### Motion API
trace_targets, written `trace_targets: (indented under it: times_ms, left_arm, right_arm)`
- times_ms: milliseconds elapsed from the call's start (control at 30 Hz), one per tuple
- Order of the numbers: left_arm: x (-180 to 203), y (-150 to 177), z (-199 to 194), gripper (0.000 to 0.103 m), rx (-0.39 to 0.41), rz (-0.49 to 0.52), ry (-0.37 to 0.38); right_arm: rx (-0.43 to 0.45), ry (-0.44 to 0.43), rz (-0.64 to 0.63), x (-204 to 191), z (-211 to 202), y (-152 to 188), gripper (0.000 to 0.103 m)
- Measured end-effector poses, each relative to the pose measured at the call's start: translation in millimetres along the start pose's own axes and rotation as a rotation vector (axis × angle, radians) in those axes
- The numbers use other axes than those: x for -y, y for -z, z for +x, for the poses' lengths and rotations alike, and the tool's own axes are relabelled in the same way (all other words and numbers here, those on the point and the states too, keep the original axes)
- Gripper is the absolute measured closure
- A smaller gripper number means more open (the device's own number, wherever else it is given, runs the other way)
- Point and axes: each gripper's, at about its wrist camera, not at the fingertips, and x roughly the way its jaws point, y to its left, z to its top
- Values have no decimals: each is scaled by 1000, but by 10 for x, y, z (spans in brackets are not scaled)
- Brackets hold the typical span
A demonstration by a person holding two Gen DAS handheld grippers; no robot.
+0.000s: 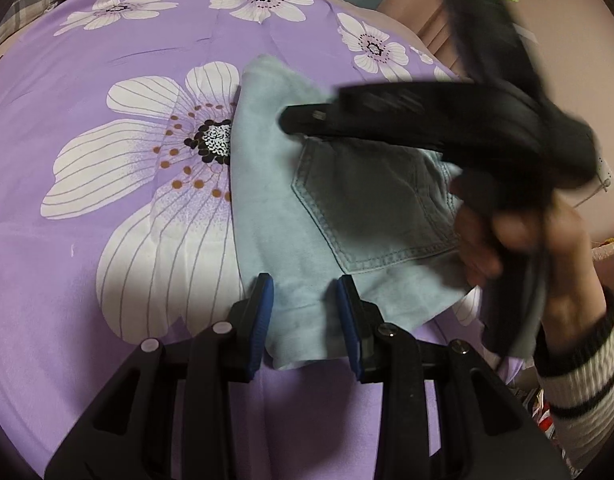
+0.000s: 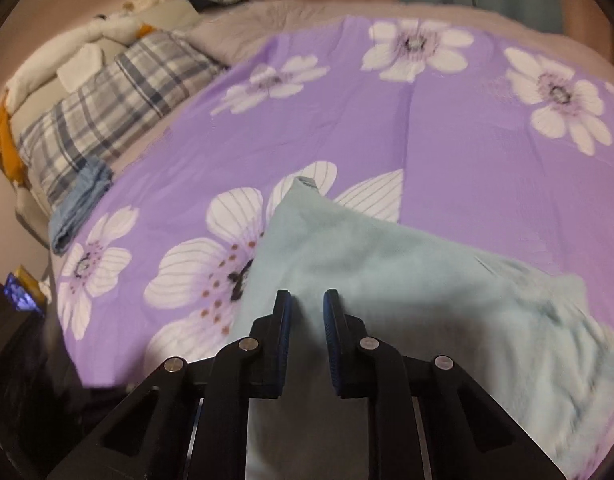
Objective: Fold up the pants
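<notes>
Light blue denim pants (image 1: 267,200) lie folded on the purple flowered bedspread (image 1: 107,60), with a back pocket (image 1: 367,208) facing up. At their near edge my left gripper (image 1: 305,308) is shut on the pants, and the fabric fills the gap between its blue pads. My right gripper (image 1: 295,120) is blurred and hangs over the pants above the pocket, held by a hand (image 1: 507,240) in a striped sleeve. In the right wrist view the right gripper (image 2: 307,308) shows a narrow gap between its pads. The pants (image 2: 387,272) lie below it and nothing is pinched.
A plaid pillow (image 2: 119,100) and white bedding (image 2: 87,56) sit at the bed's far left. A folded blue garment (image 2: 83,204) lies at the left edge of the bedspread (image 2: 427,140). Curtains hang behind the bed.
</notes>
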Motion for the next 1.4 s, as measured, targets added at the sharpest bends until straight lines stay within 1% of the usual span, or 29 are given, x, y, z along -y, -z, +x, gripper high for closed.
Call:
trace_targets:
  times_ms: [67, 133, 200, 267, 367, 467, 533, 567, 633, 667, 767, 900, 1067, 1167, 1300, 1400]
  left_arm:
    - [-11, -3, 3, 70, 0, -2, 4]
    - [-18, -1, 1, 69, -1, -4, 7]
    - [-11, 8, -4, 69, -1, 0, 5]
    - [1, 16, -8, 69, -1, 8, 2]
    - [10, 10, -4, 69, -7, 14, 0]
    - [15, -10, 7, 69, -15, 14, -2]
    - [17, -32, 18, 69, -22, 14, -5]
    - [19, -39, 20, 69, -25, 15, -5]
    - [24, -59, 31, 69, -31, 18, -10]
    - [28, -60, 33, 69, -32, 21, -13]
    - [38, -60, 41, 69, -31, 22, -22]
    - [34, -48, 41, 69, -29, 5, -29]
    - [58, -33, 33, 69, -26, 2, -51]
    - [79, -27, 30, 69, -28, 2, -68]
    - [129, -40, 38, 68, -38, -6, -108]
    - [146, -58, 47, 67, -47, -23, -133]
  right_arm:
    - [-41, -7, 46, 55, 164, -85, 84]
    - [-63, -8, 106, 142, 255, -142, 84]
    - [-55, -17, 161, 204, 262, -157, 84]
    - [-40, -25, 184, 209, 215, -108, 84]
    - [-7, -12, 174, 156, 69, 65, 84]
    - [48, -12, 149, 156, -195, 289, 84]
    - [70, -35, 172, 222, -370, 496, 84]
    - [65, -41, 192, 267, -420, 589, 84]
    - [62, -33, 222, 354, -482, 771, 84]
    - [68, -25, 212, 373, -521, 838, 84]
    - [98, 55, 131, 310, -688, 1004, 84]
    - [104, 109, 119, 284, -781, 1033, 84]
    - [133, 157, 96, 241, -761, 1054, 84]
    - [157, 149, 105, 257, -773, 1114, 84]
    - [189, 90, 158, 343, -775, 1165, 84]
    - [180, 66, 162, 356, -836, 1118, 84]
